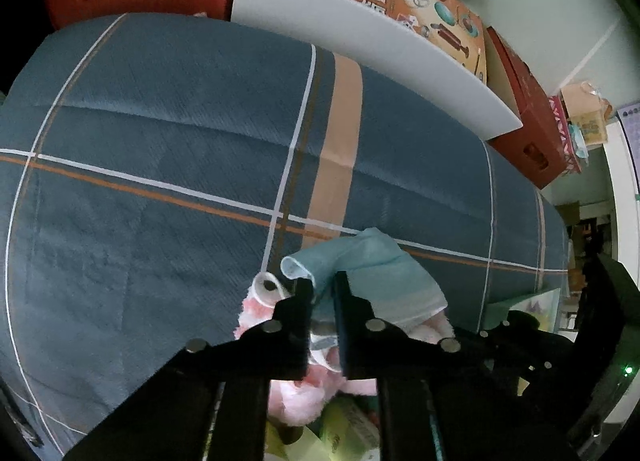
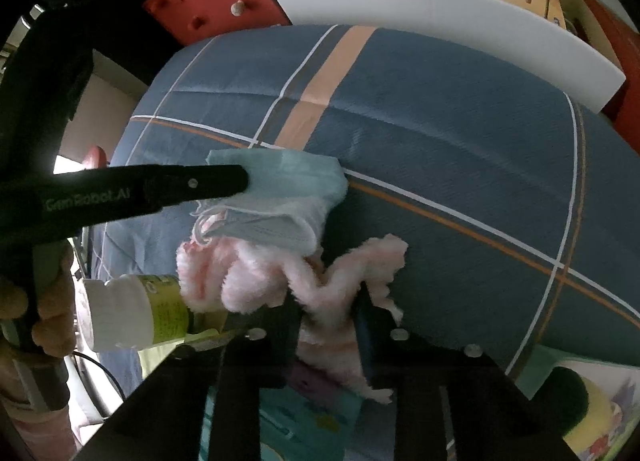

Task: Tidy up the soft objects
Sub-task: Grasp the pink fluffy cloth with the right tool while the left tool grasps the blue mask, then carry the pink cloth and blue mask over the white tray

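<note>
Draping pale teal cloth [image 2: 288, 181], fluffy pink sock [image 2: 248, 277], crumpled, touching

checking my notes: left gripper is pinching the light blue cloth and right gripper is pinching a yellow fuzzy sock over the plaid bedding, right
Not quite. The fuzzy sock in the right gripper is pink, not yellow, as the right wrist view shows. The rest holds: the left gripper pinches the light blue cloth over the plaid bedding.

The left hand-held gripper [image 1: 323, 288] pinches a teal cloth [image 1: 376, 265] above the plaid bedsheet [image 1: 160, 165].
</note>
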Demonstrator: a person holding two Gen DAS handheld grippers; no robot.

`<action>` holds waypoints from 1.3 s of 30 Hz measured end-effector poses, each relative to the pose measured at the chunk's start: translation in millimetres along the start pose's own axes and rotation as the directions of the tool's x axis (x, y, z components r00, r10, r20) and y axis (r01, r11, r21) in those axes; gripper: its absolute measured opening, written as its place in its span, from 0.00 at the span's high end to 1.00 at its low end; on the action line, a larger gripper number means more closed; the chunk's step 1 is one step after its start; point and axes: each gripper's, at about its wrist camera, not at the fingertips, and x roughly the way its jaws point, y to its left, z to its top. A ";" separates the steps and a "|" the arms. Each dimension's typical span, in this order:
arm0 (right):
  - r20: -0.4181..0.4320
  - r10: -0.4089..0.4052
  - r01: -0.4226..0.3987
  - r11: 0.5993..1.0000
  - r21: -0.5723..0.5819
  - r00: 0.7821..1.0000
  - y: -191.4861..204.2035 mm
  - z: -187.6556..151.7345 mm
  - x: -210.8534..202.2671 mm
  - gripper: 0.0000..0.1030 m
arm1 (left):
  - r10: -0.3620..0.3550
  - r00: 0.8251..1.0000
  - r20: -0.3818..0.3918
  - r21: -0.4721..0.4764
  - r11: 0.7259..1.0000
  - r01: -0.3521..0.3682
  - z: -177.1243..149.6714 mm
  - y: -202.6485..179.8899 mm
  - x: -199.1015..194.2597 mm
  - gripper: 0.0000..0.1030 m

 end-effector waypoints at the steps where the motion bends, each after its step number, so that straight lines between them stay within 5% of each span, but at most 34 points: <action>1: 0.003 0.002 -0.002 1.000 0.003 1.000 -0.9 -0.3 -1.9 0.83 | 0.001 1.000 0.008 0.000 1.000 -0.001 -0.4 0.4 -1.7 0.92; 19: 0.104 0.007 -0.009 1.000 0.023 0.995 0.4 -12.4 -61.1 0.87 | -0.002 0.984 0.178 -0.064 0.998 0.014 -12.8 24.3 -61.3 0.97; 39: 0.266 -0.030 0.026 0.999 0.020 0.964 27.7 -39.5 -183.6 0.89 | -0.006 0.944 0.330 -0.052 0.998 0.025 -50.2 7.4 -164.9 0.97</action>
